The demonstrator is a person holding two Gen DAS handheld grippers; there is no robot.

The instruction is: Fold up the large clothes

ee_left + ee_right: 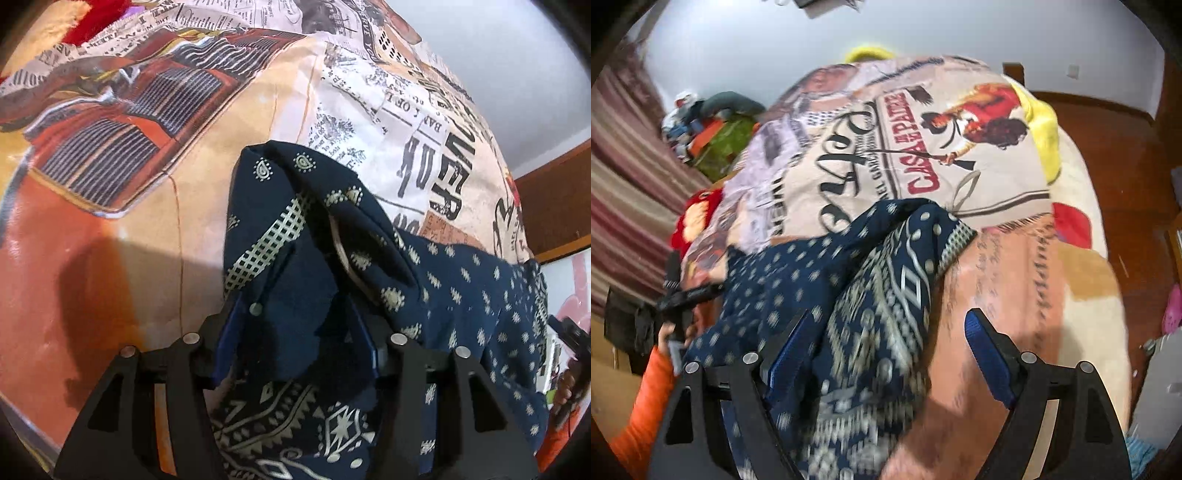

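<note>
left gripper [295,332]: nearest in its own view, pointing down at the bed; a bunched fold of the navy printed garment [369,266] sits between the jaws, which stand part open; the cloth hides the pads, so i cannot tell whether they pinch it or it only drapes over them
right gripper [886,339]: jaws spread wide, blue pads bare on their inner faces; the garment's patterned border lies over the left finger only, nothing clamped
garment, place: draped across the bed between the two tools, one end heaped at each, the middle sagging onto the printed bedcover [110,206]
garment, handling: judged thin, soft and light; it buckles into loose folds, will not keep a crease unaided, and may slide off smooth pads
where to grip: judged best at the hemmed border or a corner, both layers pinched together
count: one navy garment, two grippers, one bedcover
far: orange sleeve [639,413], a yellow blanket [1041,118] past the cover, a heap of other clothes [713,125] by the wall
</note>
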